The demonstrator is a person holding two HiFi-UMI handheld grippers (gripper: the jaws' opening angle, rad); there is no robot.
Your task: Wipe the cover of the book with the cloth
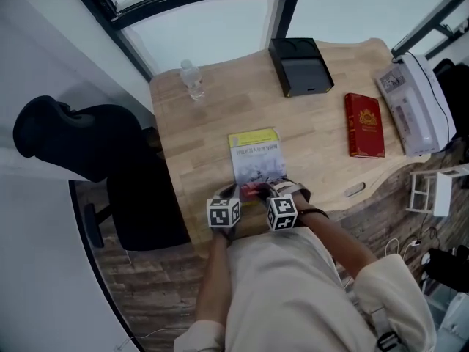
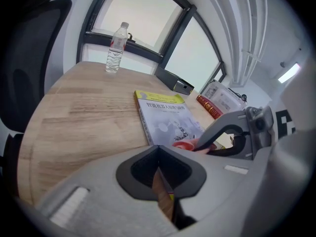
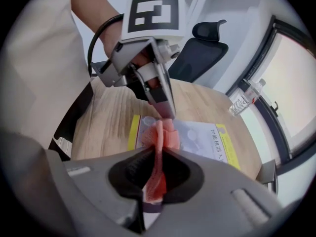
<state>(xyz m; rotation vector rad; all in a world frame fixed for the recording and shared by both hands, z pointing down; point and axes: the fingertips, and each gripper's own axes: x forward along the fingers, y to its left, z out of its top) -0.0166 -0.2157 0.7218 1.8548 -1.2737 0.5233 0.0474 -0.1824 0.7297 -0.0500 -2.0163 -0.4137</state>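
A book [image 1: 254, 156] with a yellow and white cover lies flat on the wooden table [image 1: 198, 138], just in front of me. My right gripper [image 1: 265, 191] is shut on a red cloth [image 1: 253, 191], which hangs over the book's near end. The right gripper view shows the cloth [image 3: 160, 135] bunched between the jaws of that gripper [image 3: 155, 177], above the cover [image 3: 207, 139]. My left gripper [image 1: 236, 193] is shut, and its tips [image 3: 167, 110] point down at the book's near edge beside the cloth. I cannot tell whether they touch the book.
A water bottle [image 1: 193, 79] stands at the table's far left corner. A black box [image 1: 300, 66] sits at the back, a red book [image 1: 364, 125] to the right, and a white device [image 1: 414, 101] at the right edge. A black office chair [image 1: 80, 141] stands left of the table.
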